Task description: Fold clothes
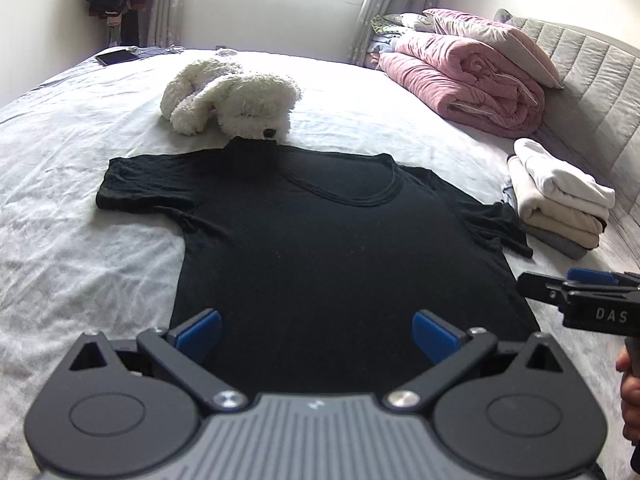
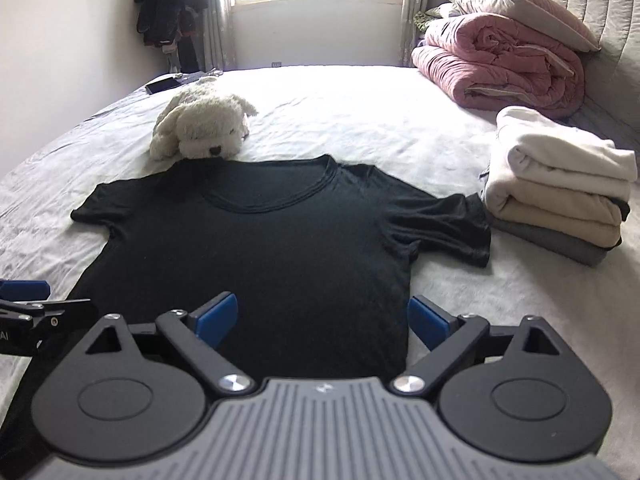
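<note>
Black tee [image 1: 320,240] is laid flat below the plush dog [image 1: 236,100], both grippers' fingers [image 1: 199,330] spread with nothing between them, so next comes grabbing a sleeve side to fold inward

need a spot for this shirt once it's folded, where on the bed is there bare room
Bare white bedsheet lies between the white plush dog and the rolled pink quilt, and left of the flat black t-shirt. It is crowded on the right, where the sleeve nearly meets the stack of folded cream and grey clothes.

Both tools [image 1: 316,330] [image 2: 323,318] wide open, empty
</note>
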`<state>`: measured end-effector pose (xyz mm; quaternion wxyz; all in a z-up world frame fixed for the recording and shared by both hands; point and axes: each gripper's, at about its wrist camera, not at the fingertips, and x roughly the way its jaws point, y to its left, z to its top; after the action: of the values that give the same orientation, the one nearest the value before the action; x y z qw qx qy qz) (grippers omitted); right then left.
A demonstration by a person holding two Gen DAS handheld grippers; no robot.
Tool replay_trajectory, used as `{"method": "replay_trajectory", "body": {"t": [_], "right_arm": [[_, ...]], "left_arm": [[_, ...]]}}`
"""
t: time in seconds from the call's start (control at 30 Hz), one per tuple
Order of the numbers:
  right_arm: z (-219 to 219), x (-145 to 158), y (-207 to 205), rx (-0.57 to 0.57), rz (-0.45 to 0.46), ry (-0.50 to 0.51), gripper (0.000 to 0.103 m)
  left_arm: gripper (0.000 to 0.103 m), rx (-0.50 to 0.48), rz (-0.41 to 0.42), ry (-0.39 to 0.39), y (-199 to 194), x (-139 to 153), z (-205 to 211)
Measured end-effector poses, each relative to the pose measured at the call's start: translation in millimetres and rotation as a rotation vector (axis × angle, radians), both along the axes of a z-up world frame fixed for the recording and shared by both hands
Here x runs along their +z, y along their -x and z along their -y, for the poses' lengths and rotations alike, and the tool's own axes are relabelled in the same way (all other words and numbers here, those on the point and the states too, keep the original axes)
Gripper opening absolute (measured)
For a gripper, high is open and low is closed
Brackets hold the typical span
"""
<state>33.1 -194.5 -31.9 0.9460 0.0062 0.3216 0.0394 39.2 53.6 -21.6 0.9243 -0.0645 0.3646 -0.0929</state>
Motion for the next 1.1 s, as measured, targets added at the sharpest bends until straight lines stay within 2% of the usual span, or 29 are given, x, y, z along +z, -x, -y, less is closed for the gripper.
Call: {"method": "replay_trajectory", "body": {"t": [0.1, 0.27, 0.43, 0.53, 0.57, 0.83, 0.97, 1.1], "right_arm": [[9, 1, -10, -0.019, -0.011, -0.034, 0.097], [23, 5, -26, -0.058, -0.059, -0.143, 0.097], [39, 6, -35, -0.098, -0.130, -0.329, 0.097], [45, 8, -38, -0.089, -0.177, -0.446, 0.097], [44, 13, -36, -0.070, -0.174, -0.456, 0.097], [28, 53, -5, 0.094, -0.119, -0.494, 0.099], [28, 69, 17, 0.132, -0.086, -0.523, 0.100], [32, 80, 37, 0.135, -0.048, -0.539, 0.101]], "left_arm": [[0.102, 0.030, -0.027, 0.012, -10, -9, -1], [0.102, 0.047, -0.065, 0.005, -28, -17, -1], [0.102, 0.053, -0.099, 0.002, -37, -25, -3], [0.102, 0.050, -0.136, 0.030, -39, -26, -6], [0.102, 0.042, -0.136, 0.041, -38, -23, -7], [0.102, -0.046, -0.036, 0.039, -2, 15, -11], [0.102, -0.095, 0.033, 0.021, 28, 39, -12], [0.102, -0.109, 0.118, 0.046, 56, 61, -20]]}}
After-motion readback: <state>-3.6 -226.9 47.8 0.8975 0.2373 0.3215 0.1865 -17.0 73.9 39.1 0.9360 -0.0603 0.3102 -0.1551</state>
